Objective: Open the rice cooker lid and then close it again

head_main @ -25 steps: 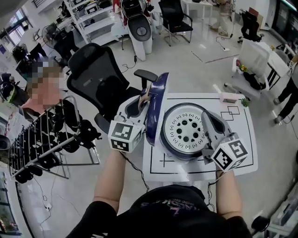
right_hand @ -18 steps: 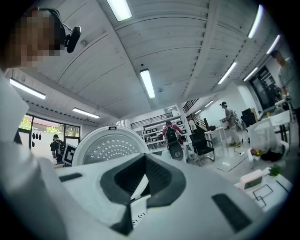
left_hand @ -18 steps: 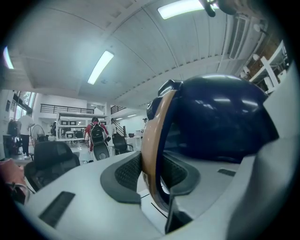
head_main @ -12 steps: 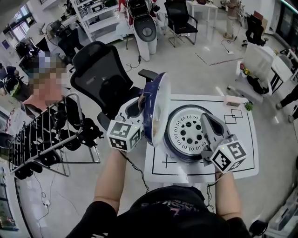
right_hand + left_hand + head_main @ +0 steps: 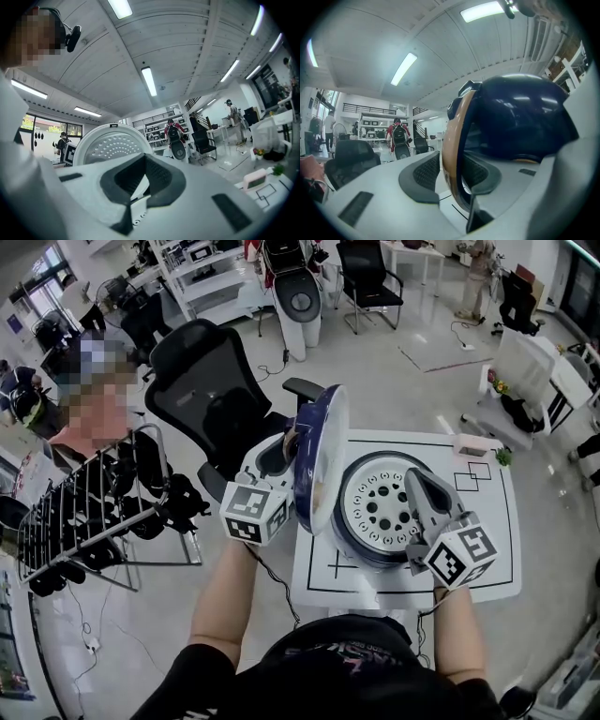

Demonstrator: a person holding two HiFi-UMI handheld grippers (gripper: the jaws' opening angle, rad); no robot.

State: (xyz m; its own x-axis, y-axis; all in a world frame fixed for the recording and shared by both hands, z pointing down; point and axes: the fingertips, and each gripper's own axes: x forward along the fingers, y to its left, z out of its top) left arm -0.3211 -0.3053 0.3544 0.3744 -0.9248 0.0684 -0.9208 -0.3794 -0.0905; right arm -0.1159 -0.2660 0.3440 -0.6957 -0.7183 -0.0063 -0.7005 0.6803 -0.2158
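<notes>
Nearest of all, the person in a black top stands at the 6 o'clock edge of a small white table (image 5: 497, 521) marked with black lines, a gripper in each hand, both held out level. The right gripper (image 5: 422, 486) reaches over the 3 o'clock side of the rice cooker (image 5: 370, 552); its jaws are pressed together with nothing between them, the tips above the perforated white plate (image 5: 375, 502) inside the open cooker. The left gripper (image 5: 286, 454) is at the cooker's 9 o'clock side. Its jaws have just been easing apart a little, yet the pads sit against both faces of the lid (image 5: 314, 442), clamped on its tan-edged rim. That lid, dark blue outside and pale and dimpled inside, stands close to upright on the cooker's 9 o'clock edge, its inner face turned toward 3 o'clock. The cooker itself sits left of the table's middle. At the table's 1 o'clock corner lies a small pale box (image 5: 472, 444), well apart from the cooker. Off the table toward 9 o'clock is a wire rack (image 5: 84, 521) hung with dark items, and at 11 o'clock a black office chair (image 5: 202, 381) stands just beside the table. Farther back, round 12 o'clock, are more chairs (image 5: 366, 268) and white shelving (image 5: 192, 282).
</notes>
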